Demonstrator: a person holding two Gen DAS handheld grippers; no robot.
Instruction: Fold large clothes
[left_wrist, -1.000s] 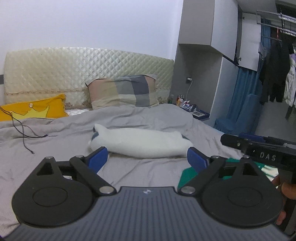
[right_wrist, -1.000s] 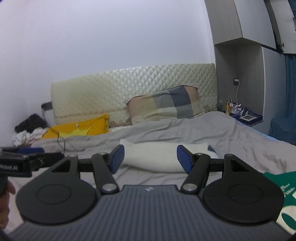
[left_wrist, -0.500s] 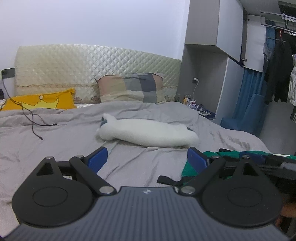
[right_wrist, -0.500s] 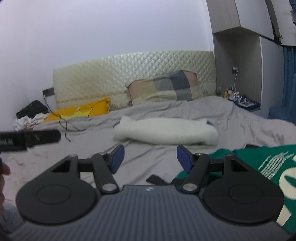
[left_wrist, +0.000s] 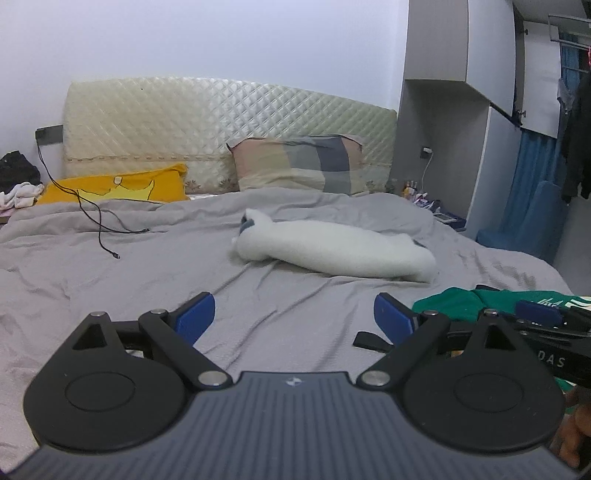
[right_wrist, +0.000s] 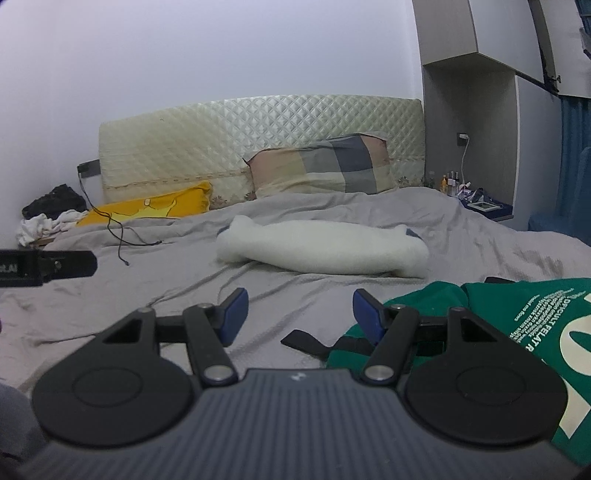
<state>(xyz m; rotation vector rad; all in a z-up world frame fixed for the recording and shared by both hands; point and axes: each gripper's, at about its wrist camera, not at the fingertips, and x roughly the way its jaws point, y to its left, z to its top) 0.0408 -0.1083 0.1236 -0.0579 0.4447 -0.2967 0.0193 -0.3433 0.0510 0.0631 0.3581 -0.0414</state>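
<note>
A green garment with white lettering (right_wrist: 517, 306) lies on the grey bed sheet (right_wrist: 295, 295) at the near right; it shows in the left wrist view as a green garment (left_wrist: 465, 302). My right gripper (right_wrist: 300, 314) stands open just left of its edge, low over the sheet, with nothing between the blue pads. My left gripper (left_wrist: 294, 315) is open too, over bare sheet, left of the garment. A black strap (right_wrist: 306, 341) lies on the sheet by the green cloth. The right gripper's body (left_wrist: 546, 332) shows at the right of the left wrist view.
A rolled white fleece blanket (left_wrist: 332, 251) lies mid-bed. Behind it are a checked pillow (left_wrist: 295, 162), a yellow pillow (left_wrist: 114, 186) and a quilted headboard (left_wrist: 221, 122). A black cable (left_wrist: 99, 221) trails on the sheet at left. A bedside shelf (right_wrist: 480, 205) and wardrobe stand at right.
Both grippers have sunk toward the bed and tipped downward. The green garment and black strap have come into view near the right fingers. Jaws stay as wide as before.
</note>
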